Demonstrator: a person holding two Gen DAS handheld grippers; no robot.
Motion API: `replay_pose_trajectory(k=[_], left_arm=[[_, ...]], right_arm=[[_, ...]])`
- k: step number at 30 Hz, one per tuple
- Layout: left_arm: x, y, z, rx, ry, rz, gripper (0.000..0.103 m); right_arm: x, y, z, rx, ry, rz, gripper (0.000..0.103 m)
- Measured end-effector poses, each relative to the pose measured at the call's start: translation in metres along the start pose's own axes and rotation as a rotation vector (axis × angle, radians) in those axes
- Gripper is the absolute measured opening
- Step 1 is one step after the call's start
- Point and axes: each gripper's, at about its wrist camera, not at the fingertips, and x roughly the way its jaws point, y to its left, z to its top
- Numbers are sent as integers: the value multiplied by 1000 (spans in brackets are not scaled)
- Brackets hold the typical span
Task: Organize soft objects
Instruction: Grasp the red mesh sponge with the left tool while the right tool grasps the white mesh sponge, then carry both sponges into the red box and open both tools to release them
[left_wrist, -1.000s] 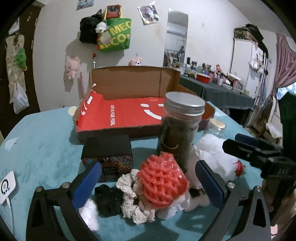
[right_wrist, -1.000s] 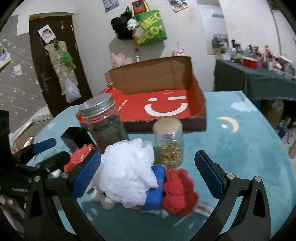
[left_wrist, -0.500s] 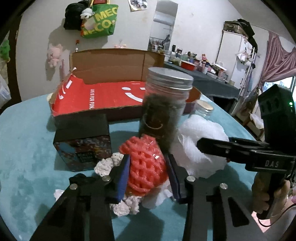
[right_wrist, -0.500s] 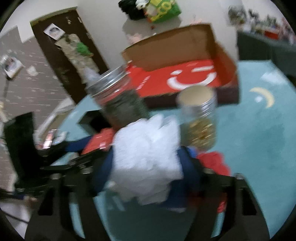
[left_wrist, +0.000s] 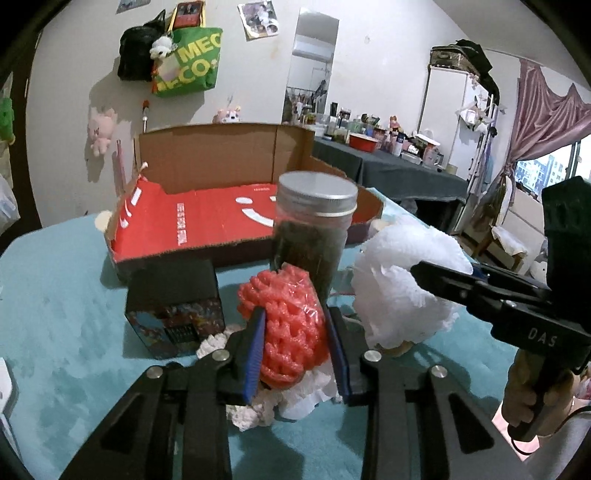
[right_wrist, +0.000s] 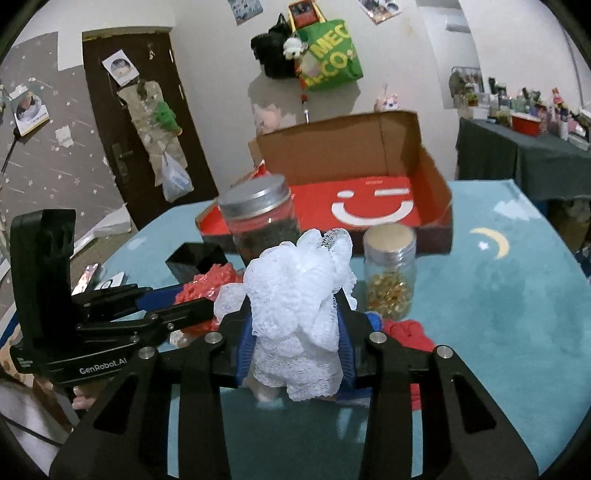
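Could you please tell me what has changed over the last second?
Both claws shut: the left claw closed on the red foam net, the right claw on the white pouf, now lifted. The jars, black box and carton stayed put.

Both tools are showing matte black angular frames with triangular cut-outs behind the fingers. The left gripper is wearing blue ribbed pads on the inner faces of its black fingers, and round silver screws are sitting on the linkage arms behind them. The right gripper is carrying the same blue pads and silver screws. Seen from the side, one body is displaying white "DAS" lettering, the other "GenRobot.AI", each with a tall black block at the rear. A bare-skinned hand is showing at the black handle, a thin black cable trailing below it.
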Motion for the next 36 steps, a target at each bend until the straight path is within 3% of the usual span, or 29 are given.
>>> replay_pose_trajectory(k=[12, 24, 32, 36], left_arm=[[-23, 6, 17, 3, -52, 7, 34], [-33, 17, 64, 97, -97, 35, 34], [-6, 26, 112, 182, -38, 10, 34], [18, 38, 131, 169, 21, -19, 34]], right_arm=[[-17, 1, 17, -26, -57, -37, 36], [-31, -1, 61, -91, -144, -54, 36], [-9, -8, 114, -140, -105, -10, 36], [13, -12, 145, -180, -72, -8, 36]])
